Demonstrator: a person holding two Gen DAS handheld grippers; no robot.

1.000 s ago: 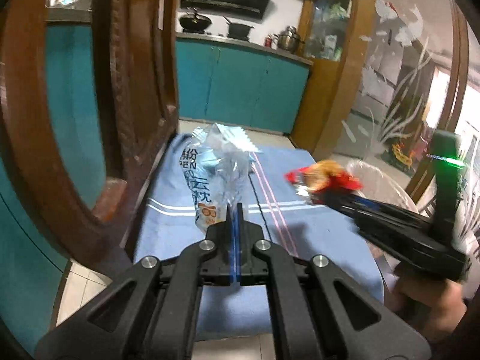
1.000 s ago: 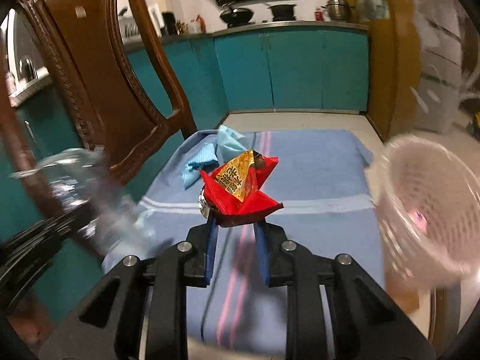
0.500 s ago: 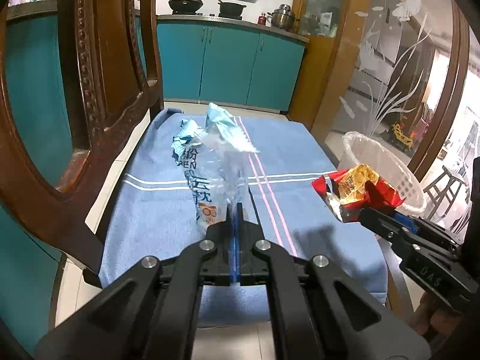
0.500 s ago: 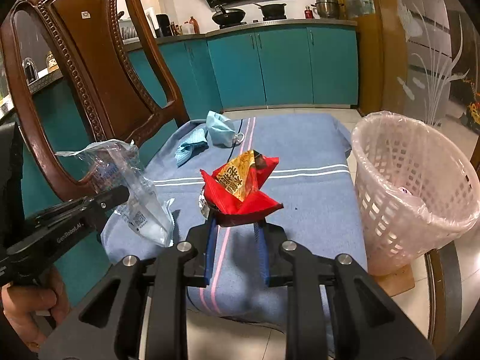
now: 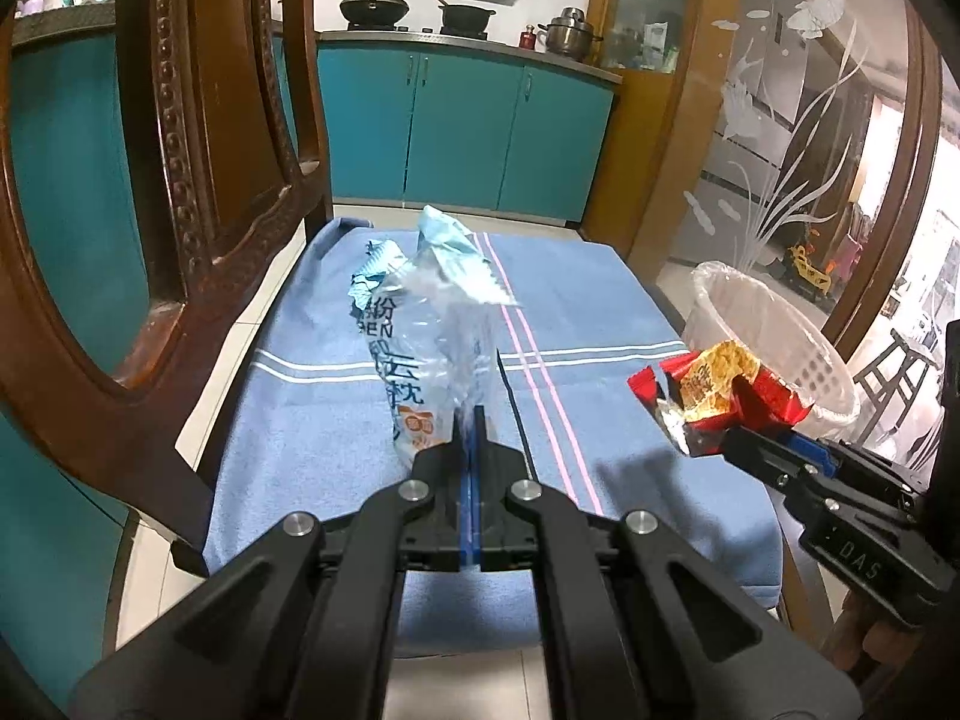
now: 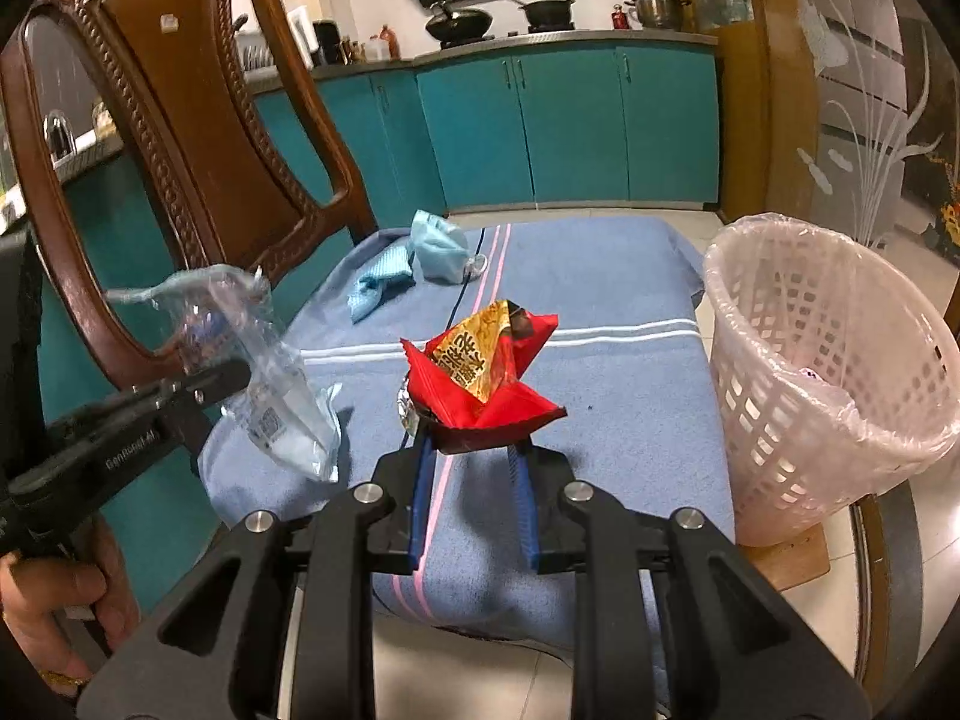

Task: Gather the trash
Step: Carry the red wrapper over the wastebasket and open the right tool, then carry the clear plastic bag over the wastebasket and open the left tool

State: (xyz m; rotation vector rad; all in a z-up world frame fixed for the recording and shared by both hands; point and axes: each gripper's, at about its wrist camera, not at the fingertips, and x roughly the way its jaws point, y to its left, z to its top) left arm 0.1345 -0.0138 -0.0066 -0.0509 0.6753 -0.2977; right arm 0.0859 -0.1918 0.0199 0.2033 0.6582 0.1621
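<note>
1 red-gold snack wrapper [image 6: 480, 378] is sitting pinched in the right gripper [image 6: 471, 450] fingers, above the blue cloth-covered surface [image 6: 612, 372]. 1 clear plastic bag [image 5: 432, 354] is hanging clamped in the left gripper [image 5: 470, 420], fingers nearly together. 1 blue mask [image 6: 441, 246] & 1 blue wrapper [image 6: 378, 285] are lying further back; 1 lined white basket [image 6: 822, 372] is standing at the right.

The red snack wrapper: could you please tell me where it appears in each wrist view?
Left wrist view: the red snack wrapper is at right of centre, held by the right gripper, in front of the white basket.
Right wrist view: centre, between the fingers, basket to its right.
Shared landmark: the white basket.
</note>
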